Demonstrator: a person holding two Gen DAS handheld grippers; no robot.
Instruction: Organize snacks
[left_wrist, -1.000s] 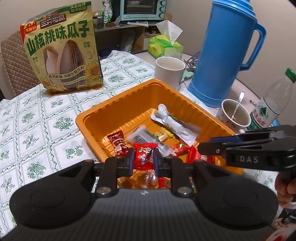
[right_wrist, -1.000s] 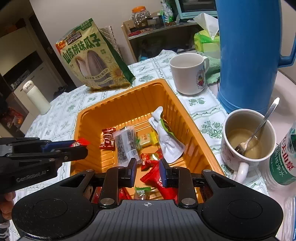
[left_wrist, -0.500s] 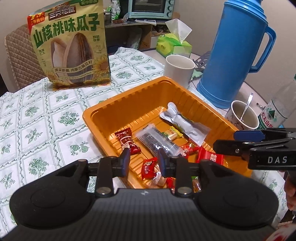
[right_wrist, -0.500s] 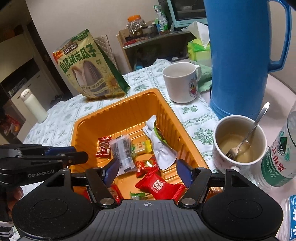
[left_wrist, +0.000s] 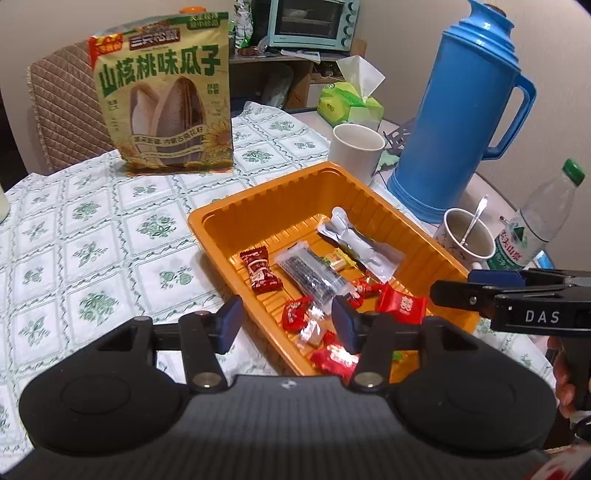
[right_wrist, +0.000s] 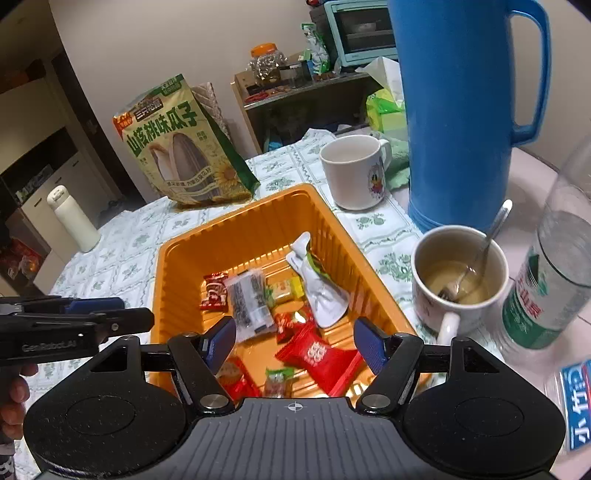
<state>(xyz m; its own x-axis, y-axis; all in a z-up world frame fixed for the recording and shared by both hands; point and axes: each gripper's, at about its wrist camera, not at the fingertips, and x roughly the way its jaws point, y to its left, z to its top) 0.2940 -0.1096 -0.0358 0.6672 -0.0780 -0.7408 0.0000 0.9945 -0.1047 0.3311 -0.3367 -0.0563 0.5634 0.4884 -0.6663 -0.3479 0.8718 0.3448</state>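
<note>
My left black two-finger gripper (left_wrist: 286, 320) sits at the lower centre of its own view, jaws apart and having just been opening, nothing pinched between the blue pads (left_wrist: 229, 324). My right black two-finger gripper (right_wrist: 295, 341) fills the bottom of its view, spread wide and empty. A hand (right_wrist: 13, 400) shows at the lower left edge there.

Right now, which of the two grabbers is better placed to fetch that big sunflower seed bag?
Probably the left gripper: it is open and empty, and the seed bag stands on its side of the orange tray. The right gripper hangs nearer the mugs.
</note>
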